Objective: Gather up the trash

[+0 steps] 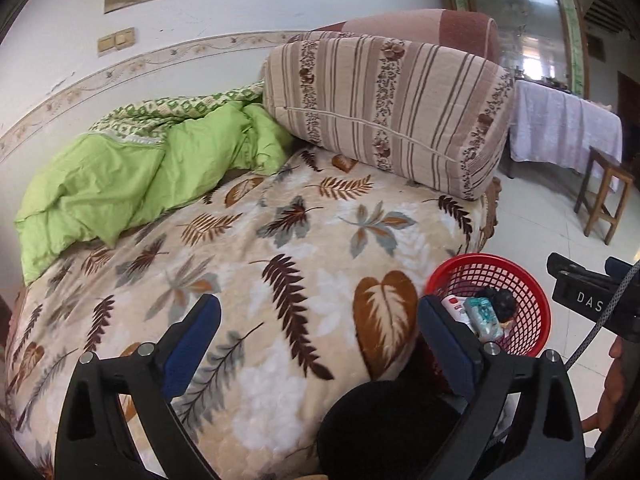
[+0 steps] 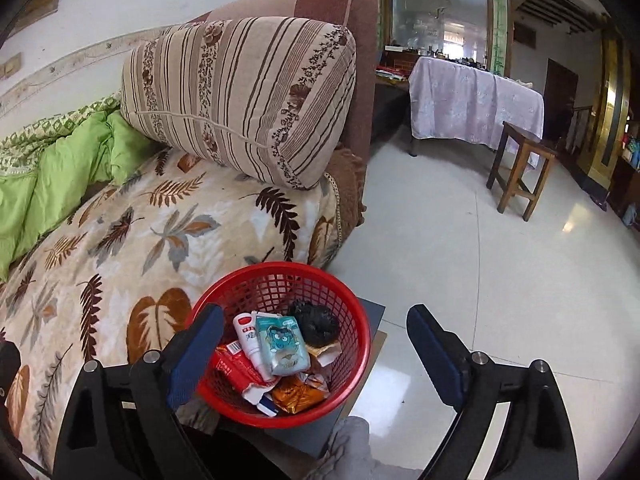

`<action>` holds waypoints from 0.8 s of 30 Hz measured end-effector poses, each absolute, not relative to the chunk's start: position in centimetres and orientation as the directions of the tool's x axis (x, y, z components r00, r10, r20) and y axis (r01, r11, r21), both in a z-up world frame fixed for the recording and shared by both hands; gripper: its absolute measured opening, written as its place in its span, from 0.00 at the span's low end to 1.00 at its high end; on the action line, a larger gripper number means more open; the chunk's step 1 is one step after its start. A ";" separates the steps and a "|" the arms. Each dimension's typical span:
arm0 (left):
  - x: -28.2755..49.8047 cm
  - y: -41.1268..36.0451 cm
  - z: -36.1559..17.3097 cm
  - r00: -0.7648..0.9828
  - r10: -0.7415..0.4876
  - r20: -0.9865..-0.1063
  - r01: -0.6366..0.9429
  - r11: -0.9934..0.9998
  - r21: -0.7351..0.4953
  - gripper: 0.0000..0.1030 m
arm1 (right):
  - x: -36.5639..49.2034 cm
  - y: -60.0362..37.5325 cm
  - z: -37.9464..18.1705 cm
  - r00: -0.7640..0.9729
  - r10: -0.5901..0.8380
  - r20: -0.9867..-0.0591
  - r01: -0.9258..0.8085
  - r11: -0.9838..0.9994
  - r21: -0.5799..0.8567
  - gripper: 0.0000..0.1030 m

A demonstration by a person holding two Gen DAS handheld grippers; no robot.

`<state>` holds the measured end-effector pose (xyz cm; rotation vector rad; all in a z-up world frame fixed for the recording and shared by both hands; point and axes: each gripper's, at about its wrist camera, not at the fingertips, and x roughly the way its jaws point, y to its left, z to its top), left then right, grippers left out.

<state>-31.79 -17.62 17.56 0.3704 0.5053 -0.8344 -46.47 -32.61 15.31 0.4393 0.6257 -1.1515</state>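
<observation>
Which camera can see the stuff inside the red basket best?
The right wrist view. It looks down into the red basket, showing the white tube, blue packet and wrappers. The left wrist view catches only part of it at the edge, behind a gripper finger.

free: floor (image 2: 460, 248) right of basket (image 2: 360, 332) | blocked: bed (image 2: 132, 248) left, striped cushion (image 2: 240, 100) behind, stool (image 2: 520, 168) beyond
</observation>
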 end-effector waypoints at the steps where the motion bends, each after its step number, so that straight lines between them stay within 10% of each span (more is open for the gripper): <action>1: -31.8 -17.3 17.5 0.570 -0.601 -0.560 0.772 0.625 0.115 0.96 | -46.3 -32.3 15.2 0.268 -0.695 -0.667 0.932 0.362 -0.002 0.91; 24: -31.6 -15.8 17.0 0.586 -0.571 -0.575 0.748 0.654 0.113 0.96 | -44.9 -30.3 15.2 0.284 -0.696 -0.660 0.903 0.425 -0.059 0.91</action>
